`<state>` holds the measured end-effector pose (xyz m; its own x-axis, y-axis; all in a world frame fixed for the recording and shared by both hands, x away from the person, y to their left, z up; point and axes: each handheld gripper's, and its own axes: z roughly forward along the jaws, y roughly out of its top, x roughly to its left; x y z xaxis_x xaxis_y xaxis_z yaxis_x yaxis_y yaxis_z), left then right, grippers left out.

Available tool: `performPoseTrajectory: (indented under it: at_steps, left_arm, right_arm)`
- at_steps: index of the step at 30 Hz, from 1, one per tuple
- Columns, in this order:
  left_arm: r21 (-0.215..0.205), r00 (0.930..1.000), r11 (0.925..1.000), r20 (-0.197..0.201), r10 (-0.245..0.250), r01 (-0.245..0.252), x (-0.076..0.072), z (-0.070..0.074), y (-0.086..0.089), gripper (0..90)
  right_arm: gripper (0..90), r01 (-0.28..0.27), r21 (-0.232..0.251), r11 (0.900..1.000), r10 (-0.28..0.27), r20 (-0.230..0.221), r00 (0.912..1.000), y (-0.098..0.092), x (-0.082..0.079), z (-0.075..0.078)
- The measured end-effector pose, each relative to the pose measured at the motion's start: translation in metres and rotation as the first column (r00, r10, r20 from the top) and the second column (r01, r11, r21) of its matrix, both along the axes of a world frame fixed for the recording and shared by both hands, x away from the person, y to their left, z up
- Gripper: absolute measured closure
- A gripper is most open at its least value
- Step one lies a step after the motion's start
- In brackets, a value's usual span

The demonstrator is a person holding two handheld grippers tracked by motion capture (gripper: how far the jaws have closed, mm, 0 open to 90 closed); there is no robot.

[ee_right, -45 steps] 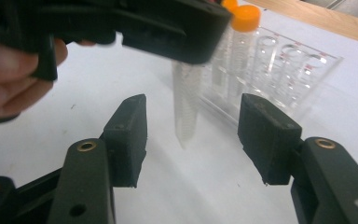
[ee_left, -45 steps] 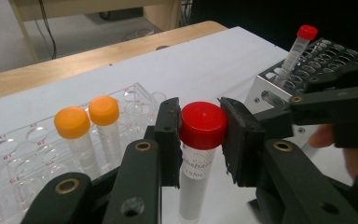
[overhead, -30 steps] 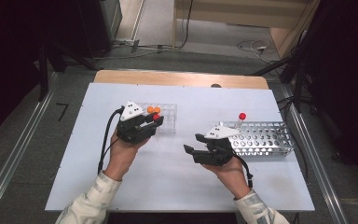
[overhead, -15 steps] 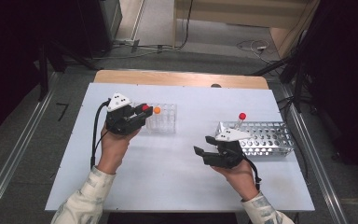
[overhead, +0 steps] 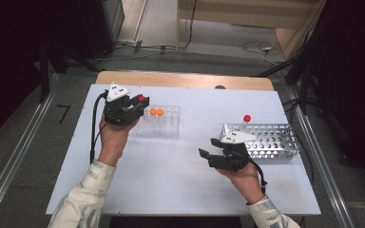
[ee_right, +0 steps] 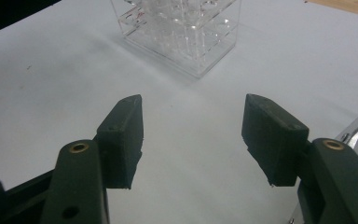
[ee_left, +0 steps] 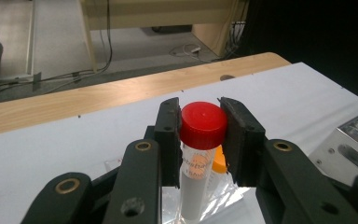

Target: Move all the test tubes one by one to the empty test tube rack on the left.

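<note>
My left gripper (overhead: pixel 140 102) is shut on a clear tube with a red cap (overhead: pixel 142 99), held upright just left of the clear plastic rack (overhead: pixel 168 124). In the left gripper view both pads squeeze the red cap (ee_left: pixel 203 123), and the left gripper (ee_left: pixel 200 135) hangs above the clear rack (ee_left: pixel 228 196). Two orange-capped tubes (overhead: pixel 156 112) stand in that rack; one orange cap (ee_left: pixel 219 161) peeks out behind the held tube. My right gripper (overhead: pixel 208 151) is open and holds nothing, left of the metal rack (overhead: pixel 278 142). Its jaws stand wide in the right gripper view (ee_right: pixel 193 135), facing the clear rack (ee_right: pixel 177 28).
A second red-capped tube (overhead: pixel 246 118) stands in the metal rack's far left corner. The white tabletop (overhead: pixel 171 180) ends in a wooden strip (overhead: pixel 185 80) at the back. The metal rack's edge (ee_left: pixel 349 149) shows at the right of the left gripper view.
My left gripper has moved left and toward the far side, carrying the red-capped tube off from above the clear rack. The right gripper has barely shifted.
</note>
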<state>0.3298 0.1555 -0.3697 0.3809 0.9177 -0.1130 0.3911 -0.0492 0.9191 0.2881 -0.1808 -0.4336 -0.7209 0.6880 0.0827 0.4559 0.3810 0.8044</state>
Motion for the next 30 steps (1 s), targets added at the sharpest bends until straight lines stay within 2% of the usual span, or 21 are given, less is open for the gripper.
performPoseTrajectory:
  at_steps: [7,16,19,30]
  left_arm:
    - [0.009,0.9997,0.9997,0.007,0.024,-0.024,0.01,0.0,0.0,69.8]
    - [-0.003,0.999,0.999,0.001,0.044,-0.044,0.018,-0.006,0.001,69.8]
    - [0.013,0.9991,0.999,-0.004,0.042,-0.042,0.019,-0.008,0.0,69.7]
    - [0.032,0.9985,0.9983,-0.024,0.049,-0.048,0.021,-0.027,-0.004,69.7]
  right_arm:
    - [37.2,0.001,0.002,1.0,-0.001,0.002,1.0,0.0,0.0,0.0]
    - [37.3,0.004,0.008,1.0,-0.004,0.001,1.0,-0.002,0.0,0.001]
    - [37.3,0.005,0.005,1.0,-0.005,0.003,1.0,-0.002,0.0,0.001]
    - [37.0,0.005,0.006,1.0,-0.005,0.004,1.0,-0.003,-0.001,0.0]
